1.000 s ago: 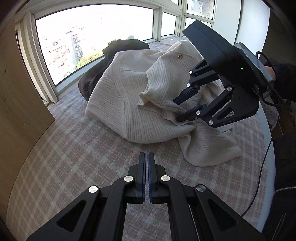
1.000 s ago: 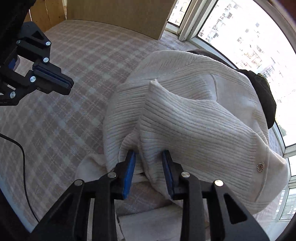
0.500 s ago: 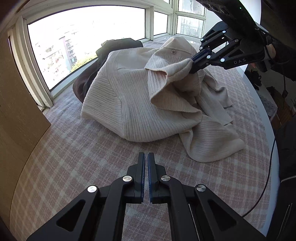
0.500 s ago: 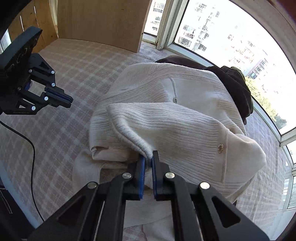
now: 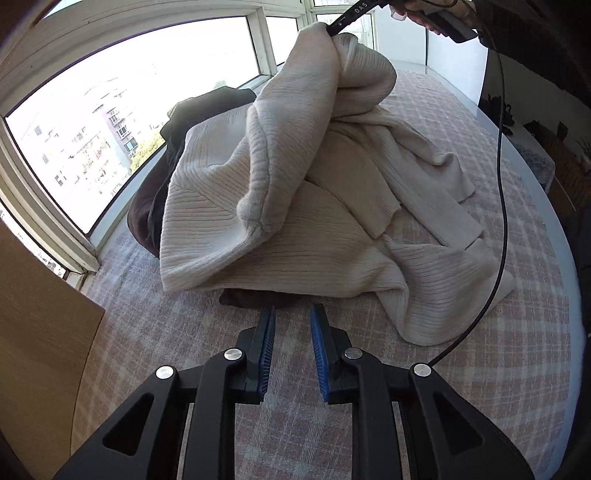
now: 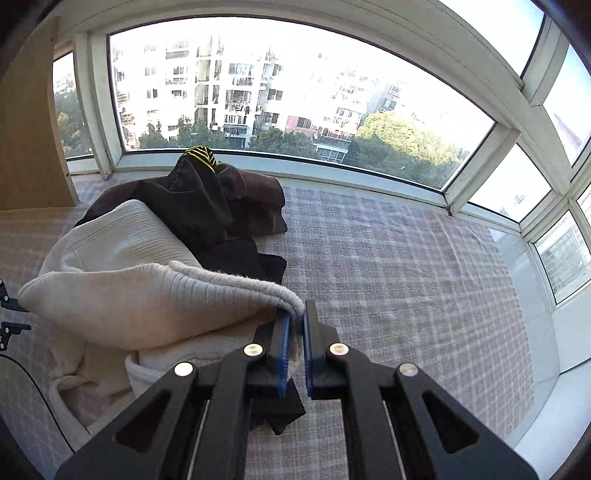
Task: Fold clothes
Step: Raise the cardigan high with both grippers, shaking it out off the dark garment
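A cream ribbed knit cardigan (image 5: 303, 206) lies heaped on the checked bedcover (image 5: 155, 332). One fold of it is lifted high, pinched by my right gripper (image 5: 332, 28) at the top of the left wrist view. In the right wrist view that gripper (image 6: 295, 321) is shut on the cardigan's edge (image 6: 162, 299), which drapes to the left. My left gripper (image 5: 292, 314) hovers low in front of the cardigan's near hem; its jaws are opening with nothing between them.
A pile of dark brown and black clothes (image 6: 221, 210) lies behind the cardigan by the window sill (image 6: 332, 173). A dark cloth (image 5: 247, 297) peeks out under the near hem. A wooden panel (image 5: 40, 332) stands left. A black cable (image 5: 498, 184) hangs right.
My right gripper closed on a fold of the cardigan and lifted it up and away. My left gripper moved closer to the near hem and its jaws parted.
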Demonstrator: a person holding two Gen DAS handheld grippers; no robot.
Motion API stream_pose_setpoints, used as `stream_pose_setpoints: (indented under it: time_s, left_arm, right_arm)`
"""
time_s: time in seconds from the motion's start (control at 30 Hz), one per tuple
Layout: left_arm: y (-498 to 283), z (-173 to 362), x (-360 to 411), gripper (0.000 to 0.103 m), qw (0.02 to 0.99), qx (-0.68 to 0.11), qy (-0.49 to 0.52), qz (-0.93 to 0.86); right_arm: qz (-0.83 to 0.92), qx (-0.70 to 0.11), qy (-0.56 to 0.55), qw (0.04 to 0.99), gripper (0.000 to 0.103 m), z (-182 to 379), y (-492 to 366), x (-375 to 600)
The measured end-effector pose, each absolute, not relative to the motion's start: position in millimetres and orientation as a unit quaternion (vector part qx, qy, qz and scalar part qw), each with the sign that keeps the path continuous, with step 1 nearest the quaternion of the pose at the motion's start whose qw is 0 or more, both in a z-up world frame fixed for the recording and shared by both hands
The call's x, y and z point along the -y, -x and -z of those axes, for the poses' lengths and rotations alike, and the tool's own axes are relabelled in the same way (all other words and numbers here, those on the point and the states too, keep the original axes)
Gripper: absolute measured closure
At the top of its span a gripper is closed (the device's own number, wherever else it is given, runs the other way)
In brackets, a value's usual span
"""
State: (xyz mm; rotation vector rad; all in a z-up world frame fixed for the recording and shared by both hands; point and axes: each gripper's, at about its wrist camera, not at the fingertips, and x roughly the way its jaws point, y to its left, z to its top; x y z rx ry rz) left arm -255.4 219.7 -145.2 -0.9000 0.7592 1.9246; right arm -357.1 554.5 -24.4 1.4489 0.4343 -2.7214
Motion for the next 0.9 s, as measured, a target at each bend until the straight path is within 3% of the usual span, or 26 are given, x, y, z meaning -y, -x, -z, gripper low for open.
stream_pose_setpoints:
  time_s: [0.17, 0.37, 0.67, 0.73, 0.77, 0.9]
  left_arm:
    - [271.5, 124.8, -233.8, 0.082, 0.43, -0.305, 0.343, -0.778]
    - [265.5, 110.4, -251.9, 0.064, 0.449, -0.297, 0.337, -0.772]
    - [269.7, 139.5, -297.0, 0.064, 0.43, -0.337, 0.371, -0.751]
    - [281.4, 145.3, -306.1, 0.08, 0.423, -0.333, 0.388, -0.748]
    - [288.5, 146.3, -306.8, 0.097, 0.428, -0.315, 0.404, -0.744]
    - [305.3, 135.7, -296.2, 0.098, 0.418, -0.274, 0.418, -0.759]
  right_arm:
    - [0.867, -0.147, -0.475, 0.034, 0.097, 41.7, 368.1, -557.5]
    - [0.86, -0.146, -0.485, 0.058, 0.097, 60.1, 369.5, -556.4]
    - [0.853, -0.153, -0.493, 0.083, 0.097, 68.8, 370.9, -554.8]
    - [0.851, -0.154, -0.494, 0.086, 0.097, 69.3, 369.1, -555.6]
    - [0.851, -0.154, -0.495, 0.088, 0.097, 69.5, 368.1, -556.2]
    - [0.851, -0.153, -0.493, 0.098, 0.097, 64.5, 358.5, -558.9]
